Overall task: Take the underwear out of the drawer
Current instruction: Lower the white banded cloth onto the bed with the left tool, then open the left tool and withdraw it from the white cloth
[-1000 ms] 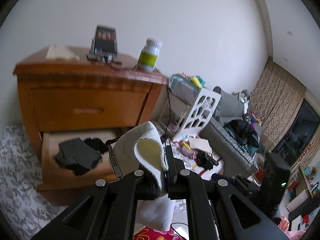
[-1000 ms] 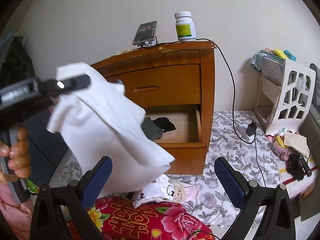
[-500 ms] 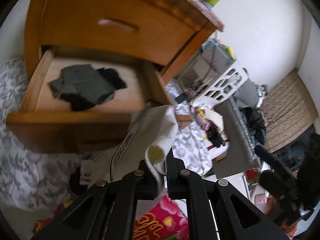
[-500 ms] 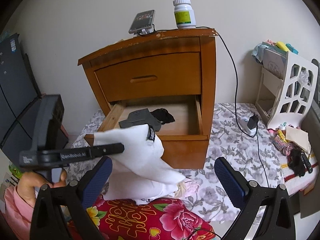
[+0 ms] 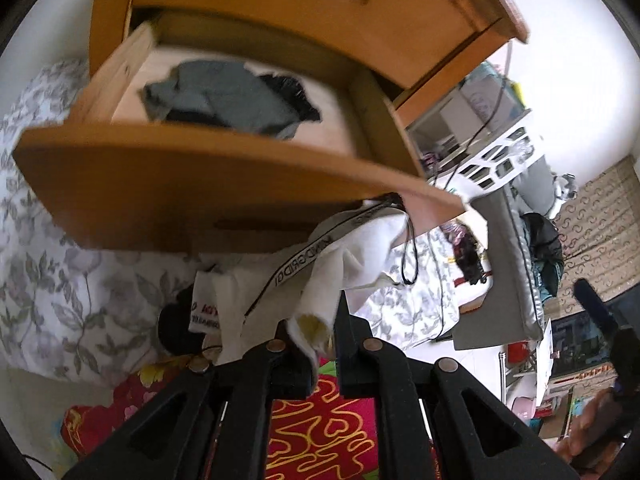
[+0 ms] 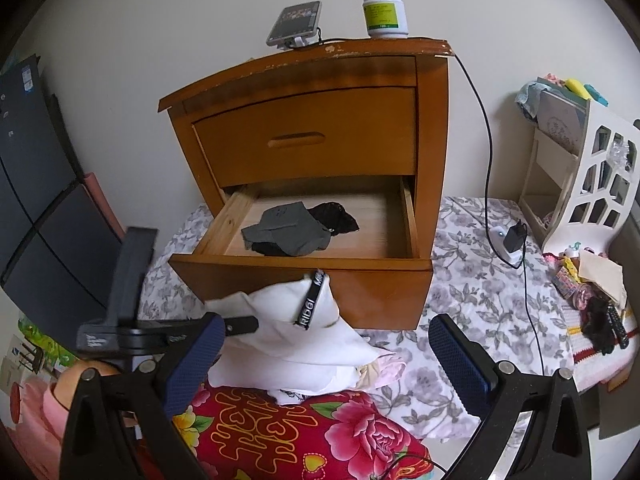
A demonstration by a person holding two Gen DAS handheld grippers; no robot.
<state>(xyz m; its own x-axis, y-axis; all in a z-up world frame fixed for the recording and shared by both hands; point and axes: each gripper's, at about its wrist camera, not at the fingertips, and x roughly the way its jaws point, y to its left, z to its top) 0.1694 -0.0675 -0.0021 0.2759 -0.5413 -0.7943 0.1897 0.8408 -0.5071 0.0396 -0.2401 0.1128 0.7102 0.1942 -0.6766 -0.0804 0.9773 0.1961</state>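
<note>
My left gripper [image 5: 324, 320] is shut on a white pair of underwear [image 5: 352, 256] with a black lettered waistband. It holds the garment low, just in front of the open bottom drawer [image 6: 300, 268]. In the right wrist view the left gripper [image 6: 240, 325] reaches in from the left, and the white underwear [image 6: 288, 320] rests on a pile of pale garments [image 6: 304, 372]. A grey pair [image 6: 288, 228] and a black piece [image 6: 334, 218] lie inside the drawer. My right gripper [image 6: 326, 336] stands open near the pile, with nothing between its blue pads.
The wooden nightstand [image 6: 304, 148] carries a phone [image 6: 294, 22] and a pill bottle [image 6: 384, 8]. A cable runs down to a charger [image 6: 512, 240] on the floral sheet. A red flowered blanket [image 6: 300, 432] lies below the pile. At the right stands a white rack [image 6: 592, 184].
My left gripper has come down with the white underwear from in front of the nightstand to the pile below the drawer front. The right gripper has hardly moved.
</note>
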